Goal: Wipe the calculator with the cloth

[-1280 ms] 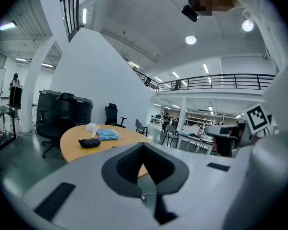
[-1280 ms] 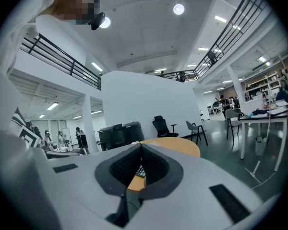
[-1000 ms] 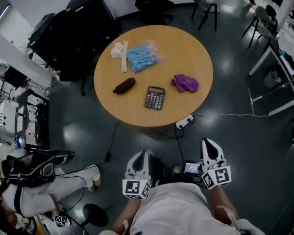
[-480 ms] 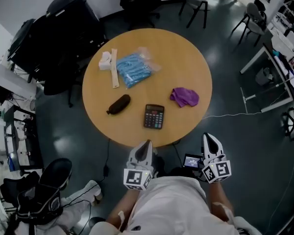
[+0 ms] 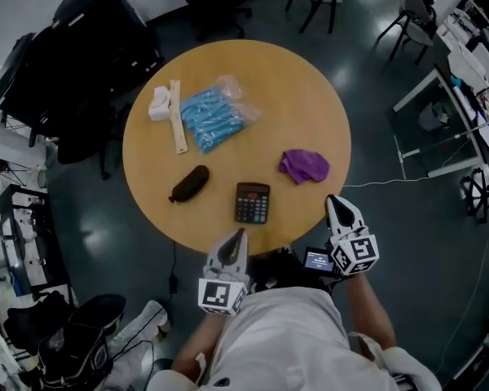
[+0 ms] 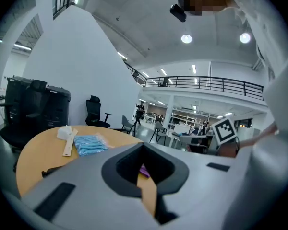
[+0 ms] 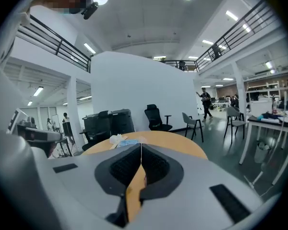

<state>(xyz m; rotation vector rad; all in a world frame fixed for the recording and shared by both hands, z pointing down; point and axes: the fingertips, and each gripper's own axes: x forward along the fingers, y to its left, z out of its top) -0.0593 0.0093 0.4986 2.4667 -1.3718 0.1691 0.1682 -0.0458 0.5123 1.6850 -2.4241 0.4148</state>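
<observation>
My right gripper [image 5: 337, 204] and left gripper [image 5: 239, 239] are clenched, empty; I'd open the right wide before reaching the purple cloth [image 5: 305, 166].

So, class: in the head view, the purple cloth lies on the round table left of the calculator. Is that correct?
No. The head view shows the purple cloth on the round table right of the calculator, not left.

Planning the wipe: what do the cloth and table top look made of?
Cloth: soft, matte purple fabric; it lies crumpled in folds.
Table: probably wood or wood-look laminate; smooth, even tan surface with a faint sheen.
</observation>
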